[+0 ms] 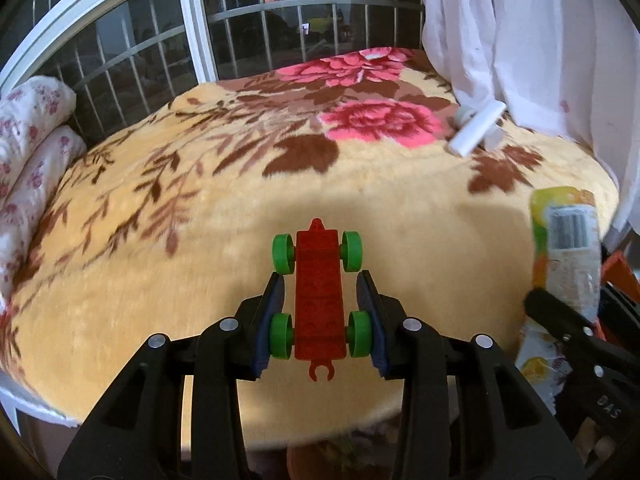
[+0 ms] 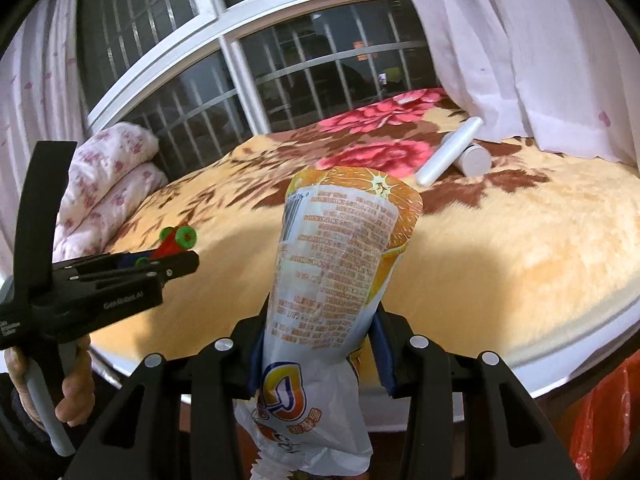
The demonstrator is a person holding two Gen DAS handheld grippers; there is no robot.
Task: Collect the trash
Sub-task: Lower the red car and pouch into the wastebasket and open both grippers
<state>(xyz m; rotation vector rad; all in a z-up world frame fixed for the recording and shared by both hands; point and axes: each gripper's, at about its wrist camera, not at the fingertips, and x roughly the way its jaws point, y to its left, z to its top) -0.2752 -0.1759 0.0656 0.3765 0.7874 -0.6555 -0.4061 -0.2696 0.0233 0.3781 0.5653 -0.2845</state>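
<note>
My left gripper (image 1: 320,292) is shut on a red toy car chassis with green wheels (image 1: 319,292), pads against its rear wheels, held above the bed's near edge. It also shows in the right wrist view (image 2: 176,240), in the left gripper (image 2: 176,262) at the left. My right gripper (image 2: 320,344) is shut on an orange-printed snack wrapper (image 2: 340,264) that stands up between the fingers. The wrapper also shows at the right edge of the left wrist view (image 1: 566,256).
A bed with a yellow floral blanket (image 1: 200,240) fills both views. A white tube (image 2: 448,156) and a white jar (image 2: 476,160) lie at its far right, near a white curtain (image 2: 520,60). Folded floral quilts (image 1: 28,148) lie at left. A barred window (image 1: 260,32) is behind. A red bag (image 2: 604,420) sits at lower right.
</note>
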